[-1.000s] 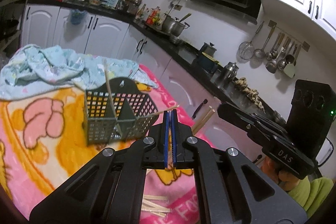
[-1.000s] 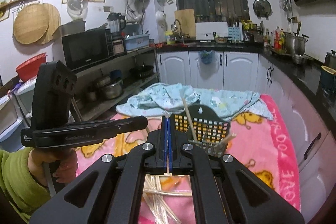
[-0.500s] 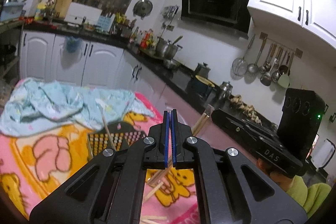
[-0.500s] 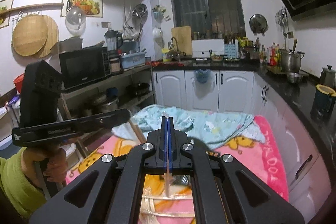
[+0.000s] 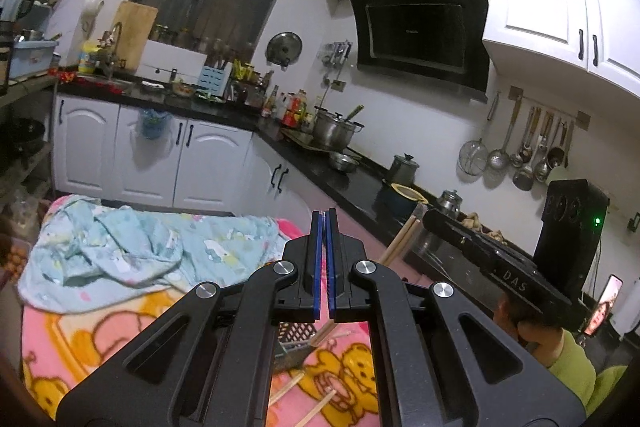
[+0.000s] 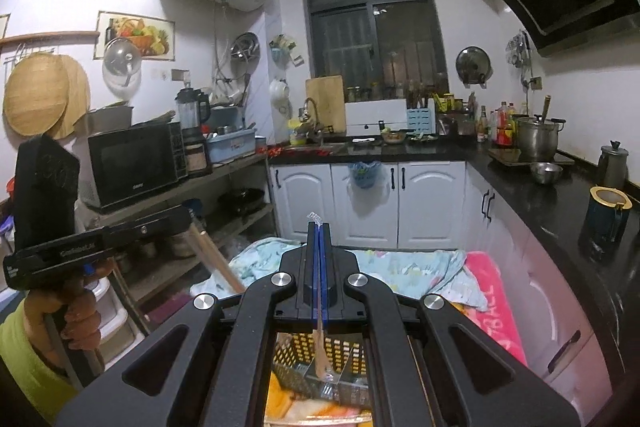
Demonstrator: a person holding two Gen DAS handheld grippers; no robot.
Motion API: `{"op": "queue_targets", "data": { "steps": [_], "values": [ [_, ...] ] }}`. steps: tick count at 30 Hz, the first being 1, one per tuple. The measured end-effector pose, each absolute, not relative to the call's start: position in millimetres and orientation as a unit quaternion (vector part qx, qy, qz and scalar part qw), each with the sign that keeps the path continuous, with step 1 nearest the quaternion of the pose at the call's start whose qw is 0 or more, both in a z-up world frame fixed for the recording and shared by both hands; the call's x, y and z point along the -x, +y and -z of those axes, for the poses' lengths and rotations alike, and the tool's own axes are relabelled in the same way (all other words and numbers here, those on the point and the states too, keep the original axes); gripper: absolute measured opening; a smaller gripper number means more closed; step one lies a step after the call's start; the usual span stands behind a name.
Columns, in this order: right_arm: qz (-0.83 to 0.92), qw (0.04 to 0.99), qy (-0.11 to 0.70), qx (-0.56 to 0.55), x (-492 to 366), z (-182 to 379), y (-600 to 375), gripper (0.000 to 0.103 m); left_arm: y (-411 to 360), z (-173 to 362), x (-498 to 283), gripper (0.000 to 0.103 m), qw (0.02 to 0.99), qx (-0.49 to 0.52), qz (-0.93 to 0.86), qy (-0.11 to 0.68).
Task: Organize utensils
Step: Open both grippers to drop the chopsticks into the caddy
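Wooden chopsticks are being sorted. The left hand-held gripper (image 5: 324, 227) pinches the first chopstick (image 6: 218, 261). The right hand-held gripper (image 6: 318, 231) pinches the second chopstick (image 6: 320, 343). Both are up in the air. The grey basket (image 6: 352, 351) sits on the pink blanket (image 5: 80, 339), just under the right one. Next, I think, each stick must point down and drop into the basket. I count two grippers, one basket and two loose chopsticks (image 5: 285, 389) on the blanket.

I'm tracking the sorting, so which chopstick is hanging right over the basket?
The chopstick pinched in the right tongs: it hangs down over the basket. The sticks in the left tongs jut out sideways, away from it.
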State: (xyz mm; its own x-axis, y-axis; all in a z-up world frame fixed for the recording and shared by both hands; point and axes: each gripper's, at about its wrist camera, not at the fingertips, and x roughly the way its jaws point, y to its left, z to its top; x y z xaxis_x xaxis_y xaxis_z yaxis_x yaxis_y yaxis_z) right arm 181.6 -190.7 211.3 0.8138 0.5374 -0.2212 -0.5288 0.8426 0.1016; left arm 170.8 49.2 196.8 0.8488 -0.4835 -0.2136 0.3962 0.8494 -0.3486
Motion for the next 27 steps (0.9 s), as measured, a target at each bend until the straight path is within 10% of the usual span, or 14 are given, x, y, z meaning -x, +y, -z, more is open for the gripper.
{"op": "queue_targets", "data": {
  "steps": [21, 25, 27],
  "values": [
    [-0.242, 0.949, 0.202, -0.010, -250.8, -157.0, -170.2, 0.005, 56.5, -137.5, -208.3, 0.001, 0.944, 0.168, 0.200, 0.201],
    [-0.222, 0.948, 0.228, -0.009, -255.6, -136.4, -168.1, 0.039, 65.2, -121.1, -212.9, 0.043, 0.945, 0.174, 0.170, 0.218],
    [-0.217, 0.949, 0.229, -0.012, -253.1, -128.5, -170.5, 0.040, 71.9, -112.7, -211.8, 0.047, 0.946, 0.178, 0.156, 0.222]
  ]
}}
